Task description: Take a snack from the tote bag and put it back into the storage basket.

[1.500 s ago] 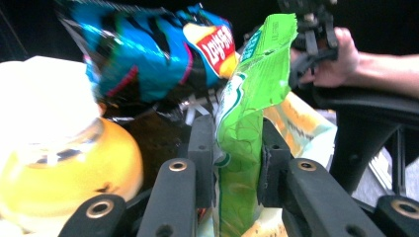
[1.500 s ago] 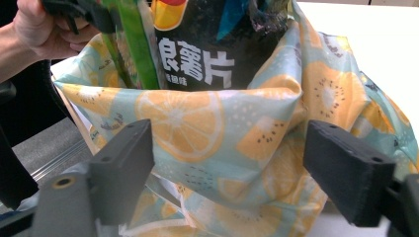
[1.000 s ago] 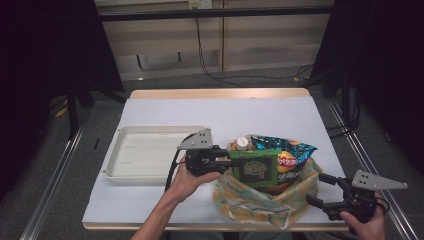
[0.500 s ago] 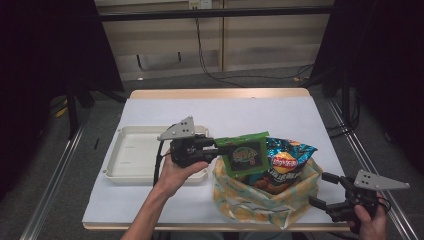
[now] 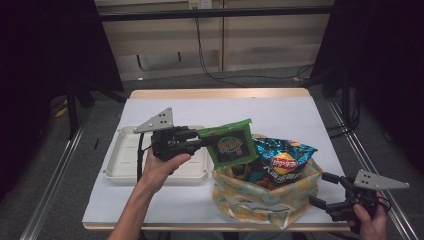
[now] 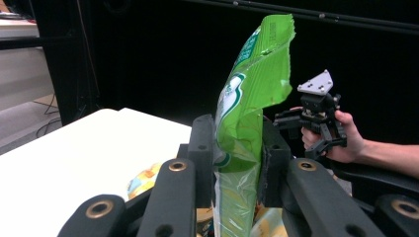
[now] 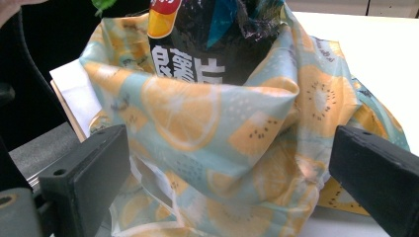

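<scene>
left tool (image 5: 200,141) clamps green snack packet (image 5: 229,143) above fruit-print bag (image 5: 265,197)
left forearm reaches up from bench edge; right tool (image 5: 327,192) gapes wide, empty, beside the bag.

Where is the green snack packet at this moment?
In the high view, the green snack packet is clamped in the left gripper, held above the table between the white tray and the fruit-print bag.

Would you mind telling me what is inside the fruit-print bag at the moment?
A dark blue crisp packet stands in the fruit-print bag, its top poking out. The left gripper holds a green packet above the bag's rim. Anything lower inside is hidden by the fabric.
</scene>
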`<state>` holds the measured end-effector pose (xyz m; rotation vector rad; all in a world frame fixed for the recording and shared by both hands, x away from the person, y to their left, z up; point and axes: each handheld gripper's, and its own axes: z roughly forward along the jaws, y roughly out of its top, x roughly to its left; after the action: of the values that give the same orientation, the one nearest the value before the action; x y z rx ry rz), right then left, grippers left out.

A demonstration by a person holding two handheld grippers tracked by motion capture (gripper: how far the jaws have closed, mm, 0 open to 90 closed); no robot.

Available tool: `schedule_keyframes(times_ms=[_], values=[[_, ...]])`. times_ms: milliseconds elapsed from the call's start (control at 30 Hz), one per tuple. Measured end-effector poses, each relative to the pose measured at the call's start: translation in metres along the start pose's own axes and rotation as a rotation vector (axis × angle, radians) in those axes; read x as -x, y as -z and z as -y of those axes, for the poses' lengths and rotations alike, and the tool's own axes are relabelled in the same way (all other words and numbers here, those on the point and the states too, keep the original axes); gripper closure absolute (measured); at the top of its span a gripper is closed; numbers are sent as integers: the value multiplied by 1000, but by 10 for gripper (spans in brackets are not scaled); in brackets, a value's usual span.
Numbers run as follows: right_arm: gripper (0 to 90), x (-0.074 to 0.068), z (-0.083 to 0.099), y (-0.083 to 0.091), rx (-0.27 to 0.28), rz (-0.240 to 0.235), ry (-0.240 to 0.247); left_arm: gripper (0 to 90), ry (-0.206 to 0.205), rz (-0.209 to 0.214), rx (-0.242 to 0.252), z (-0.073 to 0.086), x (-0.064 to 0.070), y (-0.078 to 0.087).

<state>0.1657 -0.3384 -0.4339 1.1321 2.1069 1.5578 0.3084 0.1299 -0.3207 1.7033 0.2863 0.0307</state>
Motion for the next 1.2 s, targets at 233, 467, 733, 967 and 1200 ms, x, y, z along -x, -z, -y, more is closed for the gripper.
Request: schedule_keyframes(times_ms=[233,467,733,967,1200], values=[[20,0,0,0,2,-1,3,739,4,-22,22,-5,-6,14],[22,0,0,0,0,-1,3,739,12,-51,15,0,-13,27],[22,0,0,1,6,-12,12,739,27,-108,-17,5,-23,49],[23,0,0,1,2,-8,9,738,29,-146,-25,7,-30,64],[24,0,1,1,0,-5,1,739,49,-190,-51,15,-39,76]])
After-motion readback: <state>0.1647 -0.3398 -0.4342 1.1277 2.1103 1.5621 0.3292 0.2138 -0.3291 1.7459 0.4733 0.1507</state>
